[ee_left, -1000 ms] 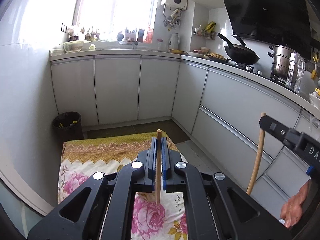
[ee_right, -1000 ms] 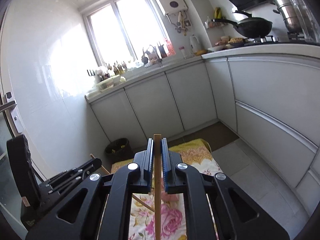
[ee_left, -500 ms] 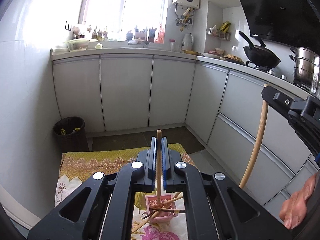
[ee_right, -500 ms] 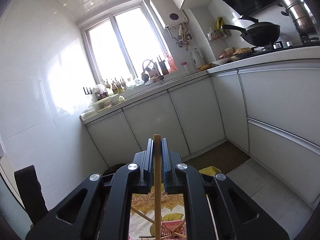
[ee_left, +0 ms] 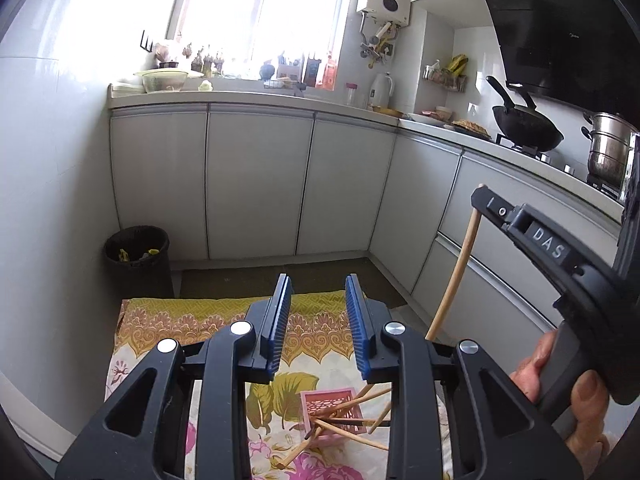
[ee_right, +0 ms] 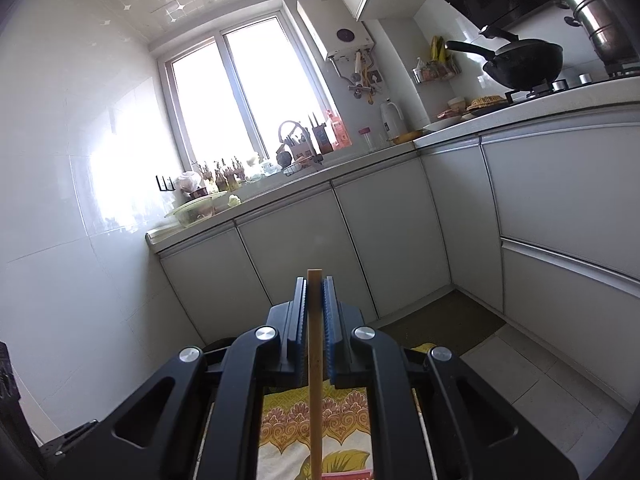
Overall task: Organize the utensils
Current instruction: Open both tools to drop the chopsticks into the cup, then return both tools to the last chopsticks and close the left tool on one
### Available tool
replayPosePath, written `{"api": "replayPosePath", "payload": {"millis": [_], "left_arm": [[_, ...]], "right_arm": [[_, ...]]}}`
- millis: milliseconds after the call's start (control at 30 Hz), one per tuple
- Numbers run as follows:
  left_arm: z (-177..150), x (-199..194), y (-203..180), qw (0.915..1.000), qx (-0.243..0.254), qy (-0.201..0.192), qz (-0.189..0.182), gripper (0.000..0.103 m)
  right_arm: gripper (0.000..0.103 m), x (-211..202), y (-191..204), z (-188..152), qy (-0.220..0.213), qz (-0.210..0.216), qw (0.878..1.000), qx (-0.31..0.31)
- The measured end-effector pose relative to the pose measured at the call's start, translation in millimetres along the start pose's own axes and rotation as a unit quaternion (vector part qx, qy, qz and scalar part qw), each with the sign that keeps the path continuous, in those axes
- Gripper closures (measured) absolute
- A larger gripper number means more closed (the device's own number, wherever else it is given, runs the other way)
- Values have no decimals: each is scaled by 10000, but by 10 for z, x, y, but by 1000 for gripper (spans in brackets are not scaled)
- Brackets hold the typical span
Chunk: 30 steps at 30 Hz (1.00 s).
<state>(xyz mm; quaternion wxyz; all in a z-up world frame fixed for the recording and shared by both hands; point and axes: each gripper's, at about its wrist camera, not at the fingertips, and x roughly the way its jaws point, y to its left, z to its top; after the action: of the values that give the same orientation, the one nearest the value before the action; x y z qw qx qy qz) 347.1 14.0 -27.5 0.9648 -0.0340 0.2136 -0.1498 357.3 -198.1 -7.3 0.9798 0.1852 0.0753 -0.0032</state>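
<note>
In a narrow kitchen, the left gripper [ee_left: 316, 322] hangs released over a floral cloth [ee_left: 192, 328], its blue-padded jaws spread wide with nothing between them. Below it, at 6 o'clock in the left wrist view, a pink holder [ee_left: 331, 407] sits on the cloth with several wooden chopsticks [ee_left: 362, 399] lying criss-crossed in and across it, some ends sticking out past its rim onto the fabric.

At 3 o'clock in the same view, the right gripper [ee_left: 482, 196] is carried in a hand [ee_left: 568, 404] and grasps 1 chopstick [ee_left: 454, 268] by its upper end; the stick slants down toward the holder, its lower end hidden behind the left gripper's body. The right wrist view shows that stick [ee_right: 315, 360] clamped upright between the nearly closed jaws of the right gripper [ee_right: 315, 284], its top just above the pads, with the yellow border of the cloth [ee_right: 288, 420] beneath it and a sliver of pink at 6 o'clock.

Behind, grey cabinets [ee_left: 256, 184] run under a worktop [ee_left: 248, 96]. A black bin [ee_left: 138, 260] stands on the floor at 9 o'clock, just beyond the cloth. A wok [ee_left: 526, 130] and a steel pot [ee_left: 608, 152] sit on the hob at 2 o'clock.
</note>
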Motion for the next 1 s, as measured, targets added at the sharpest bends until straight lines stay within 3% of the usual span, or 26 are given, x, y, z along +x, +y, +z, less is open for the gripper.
{"api": "replayPosePath", "payload": {"millis": [133, 333, 400, 467, 567, 733, 1000], "left_arm": [[36, -37, 88, 9999, -112, -81, 94, 72], [-108, 118, 168, 9992, -177, 198, 308, 67], [-144, 126, 215, 9986, -276, 205, 411, 66], [-150, 67, 272, 9980, -380, 117, 492, 65], [-128, -76, 359, 9967, -581, -58, 557, 54], [-92, -368, 383, 9952, -669, -280, 661, 38], [-211, -963, 318, 9945, -650, -452, 682, 11]], "right_arm": [[95, 114, 44, -119, 54, -6, 10000, -57], [93, 312, 35, -521, 533, -164, 9983, -173], [78, 317, 6, -573, 630, -232, 9977, -121], [39, 272, -30, -565, 604, -250, 9979, -25], [22, 119, -46, -490, 365, -316, 9988, 12], [7, -60, 26, -404, 361, -353, 9987, -120], [7, -631, 68, -327, 450, -632, 9967, -228]]}}
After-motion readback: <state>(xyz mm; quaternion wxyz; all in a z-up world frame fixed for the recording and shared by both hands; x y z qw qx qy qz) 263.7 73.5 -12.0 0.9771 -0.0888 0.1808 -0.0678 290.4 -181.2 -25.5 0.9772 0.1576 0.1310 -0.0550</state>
